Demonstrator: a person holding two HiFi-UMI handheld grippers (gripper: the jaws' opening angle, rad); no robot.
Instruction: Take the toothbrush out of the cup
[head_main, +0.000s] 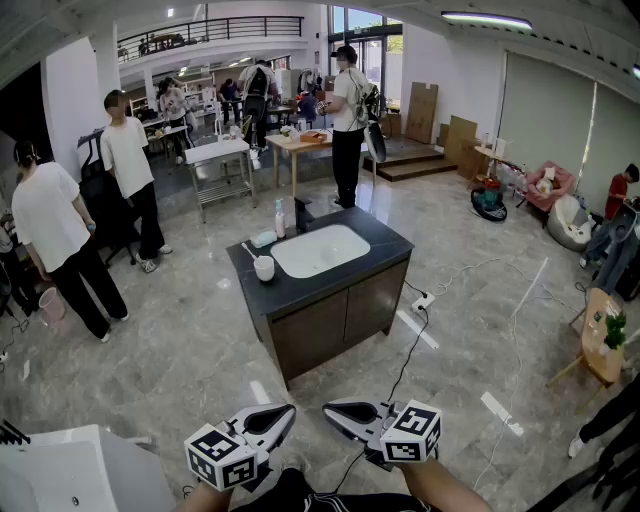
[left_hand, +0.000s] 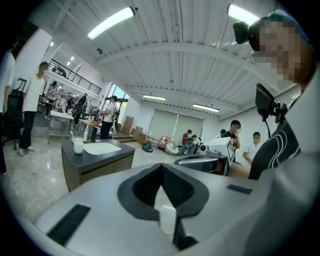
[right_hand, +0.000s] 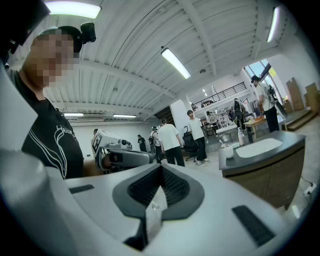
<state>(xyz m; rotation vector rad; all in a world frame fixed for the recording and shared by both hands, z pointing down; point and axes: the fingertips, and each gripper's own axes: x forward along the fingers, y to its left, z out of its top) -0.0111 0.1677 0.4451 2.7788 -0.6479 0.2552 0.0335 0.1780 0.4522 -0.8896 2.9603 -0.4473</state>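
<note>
Setting: a freestanding dark-topped cabinet (head_main: 292, 292) stands at the middle of the head view on a grey marble floor (head_main: 180, 340). People (head_main: 128, 160) stand at the upper left and top.
Cup: a small white round cup (head_main: 264, 268) stands upright on the cabinet top, just left of the white oval basin (head_main: 320, 250).
Cup contents: a pale toothbrush (head_main: 249, 250) leans out toward the upper left; its ends are too small to tell apart.
Basin contents: it looks empty.
Left hand: the left gripper (head_main: 286, 412) is at bottom centre, its jaws closed together with nothing between them.
Right hand: the right gripper (head_main: 330, 408) is just beside it, also closed and empty.
Gap: both grippers are well apart from the cup.
Task stage: likely not begun, as the toothbrush is still in the cup.
Risk: the light cup could tip or lift with the brush if the brush is pulled sideways and the cup is not steadied.
Risk: jaws arriving closed could knock the handle away.
</note>
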